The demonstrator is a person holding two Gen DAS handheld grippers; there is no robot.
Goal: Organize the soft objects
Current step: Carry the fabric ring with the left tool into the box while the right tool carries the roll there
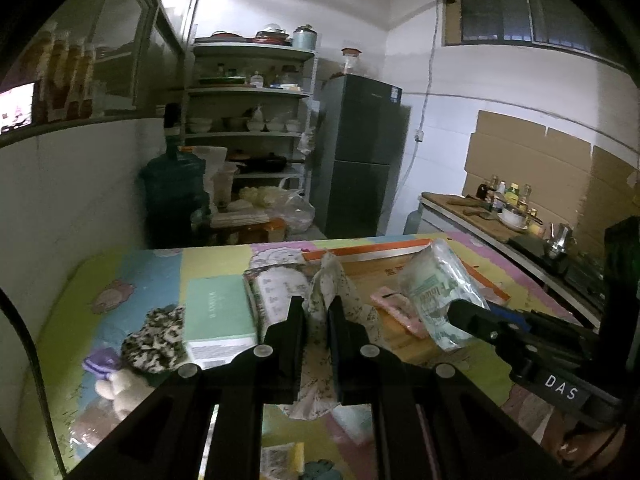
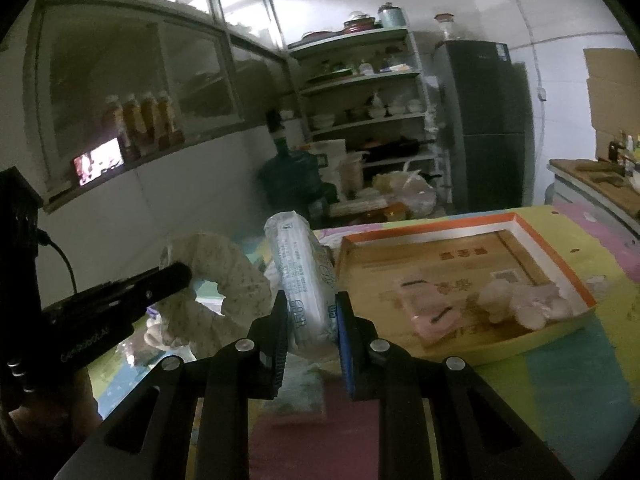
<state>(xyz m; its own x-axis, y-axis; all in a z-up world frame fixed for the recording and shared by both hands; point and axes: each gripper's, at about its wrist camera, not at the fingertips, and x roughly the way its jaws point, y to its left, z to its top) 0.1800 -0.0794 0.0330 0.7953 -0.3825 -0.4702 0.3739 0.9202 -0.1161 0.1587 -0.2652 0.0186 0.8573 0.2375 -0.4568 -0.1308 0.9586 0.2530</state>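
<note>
A dim kitchen, with shelves of bowls and a dark fridge at 12 o'clock, holds a table [image 1: 132, 280] covered by a pastel cartoon mat, and both tools work above it. The left gripper [image 1: 316, 316] has its fingers drawn narrow on a floral cloth [image 1: 332, 292], which bunches up between them and trails down loose; in the right wrist view the same cloth [image 2: 236, 280] hangs as a ring at 9 o'clock. The right gripper [image 2: 310, 320] is clamped on a plastic-wrapped tissue pack [image 2: 300, 272], standing nearly upright and lifted off the table. An orange-rimmed shallow box [image 2: 560, 256] lies at 2 o'clock of that pack and already holds a pink pouch [image 2: 432, 312] and a pale plush toy [image 2: 520, 304].

The two loads hang just beside each other, so I judge the main risk to be the cloth snagging on the pack or on the other tool as they part. The slick wrapper, gripped near its lower end, could pivot or slide out. The trailing cloth may also drag the green box [image 1: 218, 312] or the spotted scrunchie [image 1: 156, 336] at 9 o'clock.
</note>
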